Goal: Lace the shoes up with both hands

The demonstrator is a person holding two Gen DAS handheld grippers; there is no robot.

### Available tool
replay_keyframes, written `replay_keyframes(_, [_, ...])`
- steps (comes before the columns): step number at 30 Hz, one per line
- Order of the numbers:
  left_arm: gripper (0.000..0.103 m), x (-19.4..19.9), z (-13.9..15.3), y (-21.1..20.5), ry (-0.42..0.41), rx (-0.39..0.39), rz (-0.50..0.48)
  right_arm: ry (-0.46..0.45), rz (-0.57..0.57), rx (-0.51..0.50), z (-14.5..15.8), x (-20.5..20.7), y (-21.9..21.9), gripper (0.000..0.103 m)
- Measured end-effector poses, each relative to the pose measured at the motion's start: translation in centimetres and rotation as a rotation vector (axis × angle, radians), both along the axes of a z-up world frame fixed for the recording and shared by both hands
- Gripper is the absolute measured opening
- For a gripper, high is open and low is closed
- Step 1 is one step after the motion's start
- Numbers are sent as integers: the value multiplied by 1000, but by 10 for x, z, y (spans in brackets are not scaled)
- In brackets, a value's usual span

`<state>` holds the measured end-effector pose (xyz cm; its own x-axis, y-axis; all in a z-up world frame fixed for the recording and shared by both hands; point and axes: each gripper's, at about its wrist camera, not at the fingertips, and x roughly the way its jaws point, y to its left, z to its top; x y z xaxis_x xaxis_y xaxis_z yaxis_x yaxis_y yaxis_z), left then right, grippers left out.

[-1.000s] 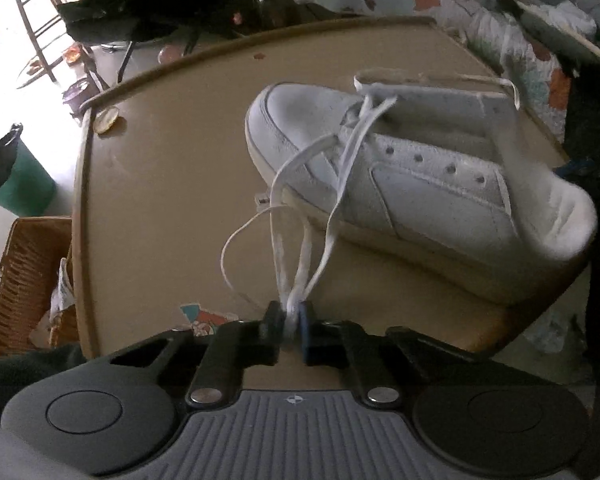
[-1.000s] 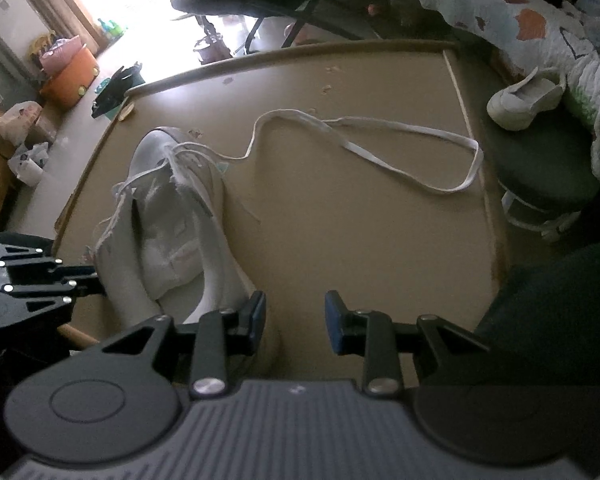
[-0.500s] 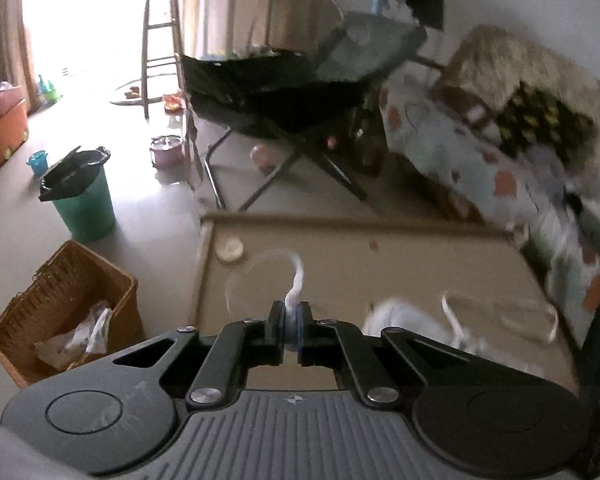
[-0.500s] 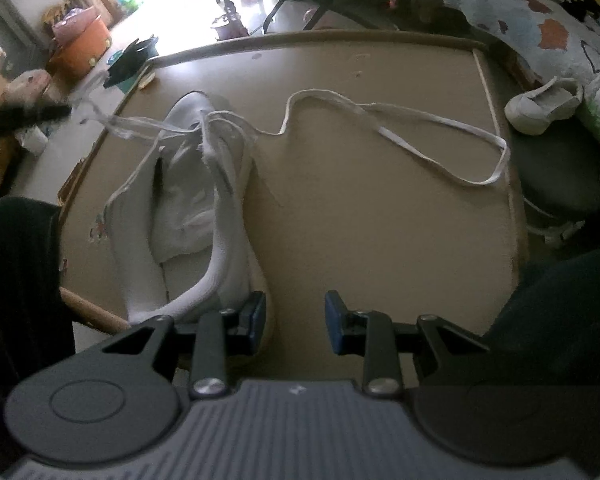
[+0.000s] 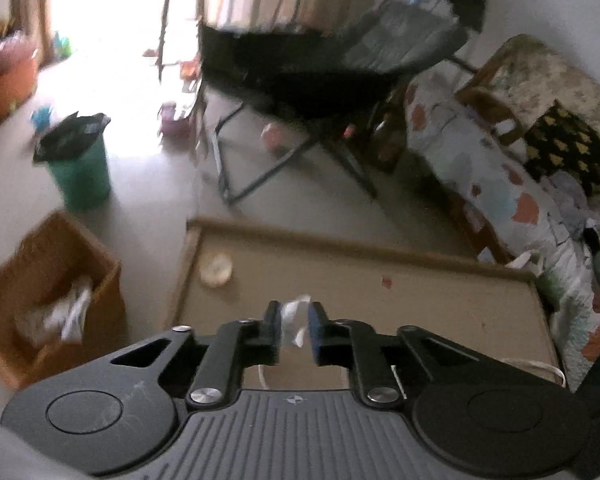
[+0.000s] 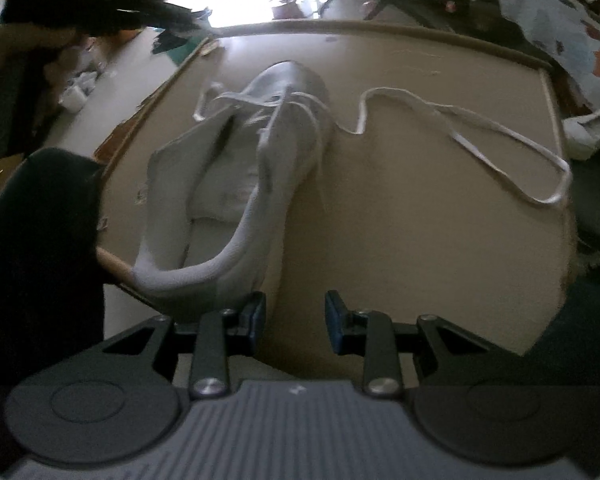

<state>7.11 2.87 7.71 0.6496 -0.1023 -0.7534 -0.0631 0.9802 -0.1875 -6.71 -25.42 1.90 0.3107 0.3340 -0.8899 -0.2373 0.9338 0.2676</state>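
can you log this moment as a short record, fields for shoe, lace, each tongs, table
shoe: white sneaker lying on the table, heel toward the right wrist camera
lace: long loose end snaking across the table right of the shoe; another end between the left jaws
left tongs: jaws opening, pads apart from the lace
right tongs: open, nothing between them, beside the heel
table: tan top with raised rim

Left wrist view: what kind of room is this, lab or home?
Most likely a lived-in home room, not a lab: a bed with a patterned quilt, a folding chair, and a wicker basket beside a green bin on the floor.
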Motion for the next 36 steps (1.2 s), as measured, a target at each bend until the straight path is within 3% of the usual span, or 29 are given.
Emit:
replay_keyframes(2, [46, -16, -5, -3, 43, -34, 14, 1, 9, 11, 0, 0, 0, 32])
replay_keyframes(7, [49, -57, -18, -28, 134, -156, -53, -16, -17, 15, 5, 4, -7, 32])
replay_keyframes(9, [50, -69, -20, -44, 141, -138, -93, -61, -44, -27, 7, 4, -14, 32])
replay_keyframes(12, [53, -81, -22, -63, 87, -45, -109, -169, -65, -64, 14, 6, -21, 32])
replay_keyframes(15, [53, -83, -19, -71, 71, 13, -119, -263, -53, -57, 23, 10, -18, 31])
replay_keyframes(18, [53, -87, -7, -69, 53, 21, -105, -305, -36, -32, 30, 19, -12, 31])
replay_keyframes(23, [53, -95, 7, -72, 44, 3, -133, -284, -1, -27, 22, 39, 3, 29])
replay_keyframes(29, [53, -79, -15, -80, 143, 9, -151, -255, -18, -34, 15, 51, 10, 25])
replay_keyframes(31, [53, -72, -25, -79, 175, -25, -154, -231, -31, -12, 14, 56, 10, 21])
replay_keyframes(33, [48, -64, -34, -77, 202, -53, -158, -210, -49, 10, 13, 59, 9, 19])
replay_keyframes(36, [40, -58, -47, -81, 224, -19, -178, -201, -50, 12, 14, 61, 10, 15])
